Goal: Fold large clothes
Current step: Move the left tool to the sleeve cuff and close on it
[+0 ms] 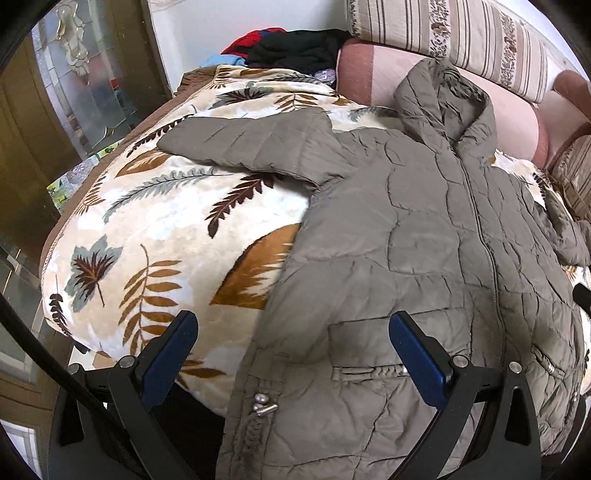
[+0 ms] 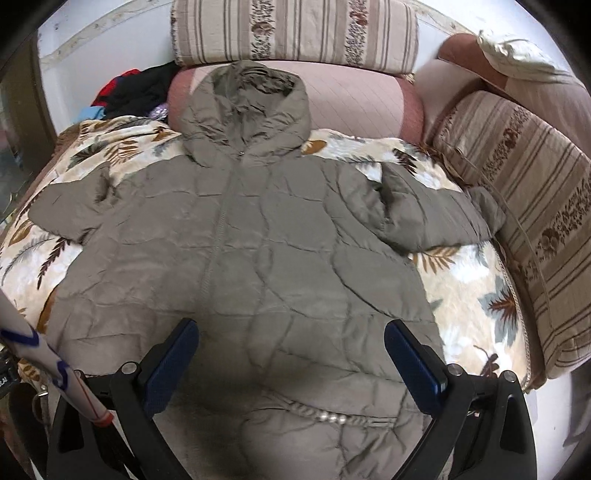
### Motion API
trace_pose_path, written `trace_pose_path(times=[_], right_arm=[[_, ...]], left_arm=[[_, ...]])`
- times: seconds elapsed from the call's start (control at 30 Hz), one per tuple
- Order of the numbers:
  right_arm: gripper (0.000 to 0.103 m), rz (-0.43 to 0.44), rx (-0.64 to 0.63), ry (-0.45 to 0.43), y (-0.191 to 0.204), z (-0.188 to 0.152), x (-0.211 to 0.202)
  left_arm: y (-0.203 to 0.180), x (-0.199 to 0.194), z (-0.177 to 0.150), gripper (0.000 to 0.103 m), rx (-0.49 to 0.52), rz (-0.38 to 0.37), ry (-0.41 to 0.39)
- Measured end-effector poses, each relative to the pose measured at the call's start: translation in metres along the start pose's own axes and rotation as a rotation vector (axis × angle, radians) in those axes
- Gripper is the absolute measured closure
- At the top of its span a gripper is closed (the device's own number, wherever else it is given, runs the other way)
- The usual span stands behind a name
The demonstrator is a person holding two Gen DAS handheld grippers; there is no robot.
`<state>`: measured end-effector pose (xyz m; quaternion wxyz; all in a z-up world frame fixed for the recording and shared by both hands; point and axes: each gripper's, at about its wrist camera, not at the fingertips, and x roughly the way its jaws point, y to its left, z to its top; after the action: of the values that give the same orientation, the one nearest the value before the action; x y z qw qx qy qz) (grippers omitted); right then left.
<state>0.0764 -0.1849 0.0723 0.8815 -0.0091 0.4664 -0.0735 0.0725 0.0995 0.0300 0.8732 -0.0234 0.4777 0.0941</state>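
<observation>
A taupe quilted hooded jacket (image 2: 258, 236) lies front up and zipped on a leaf-patterned blanket (image 2: 469, 280), hood (image 2: 245, 110) resting against a pink bolster. Both sleeves are spread out to the sides. In the left wrist view the jacket (image 1: 424, 236) fills the right half, its left sleeve (image 1: 251, 144) stretched across the blanket (image 1: 155, 229). My left gripper (image 1: 291, 325) is open above the jacket's lower left hem, holding nothing. My right gripper (image 2: 291, 332) is open above the lower middle of the jacket, also holding nothing.
A pink bolster (image 2: 354, 99) and striped floral cushions (image 2: 295, 29) line the back; another striped cushion (image 2: 528, 229) sits at the right. A pile of black, red and blue clothes (image 1: 291, 46) lies at the back left. A glass-panelled door (image 1: 74, 81) stands left of the blanket edge.
</observation>
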Motion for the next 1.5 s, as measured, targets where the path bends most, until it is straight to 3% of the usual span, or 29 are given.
trace_pose_path(times=[0.43, 1.0, 1.27, 1.5], right_arm=[[0.001, -0.022, -0.002, 0.04, 0.005, -0.014, 0.004], [0.001, -0.05, -0.002, 0.059, 0.005, -0.014, 0.01], [0.001, -0.077, 0.002, 0.075, 0.003, -0.015, 0.015], [0.001, -0.095, -0.013, 0.086, 0.004, -0.019, 0.021]], left_arm=[[0.009, 0.0, -0.002, 0.0, -0.013, -0.006, -0.004], [0.051, 0.025, 0.02, 0.0, -0.073, 0.095, -0.015], [0.106, 0.057, 0.059, 0.0, -0.167, 0.098, -0.009], [0.172, 0.111, 0.103, 0.001, -0.322, 0.025, 0.045]])
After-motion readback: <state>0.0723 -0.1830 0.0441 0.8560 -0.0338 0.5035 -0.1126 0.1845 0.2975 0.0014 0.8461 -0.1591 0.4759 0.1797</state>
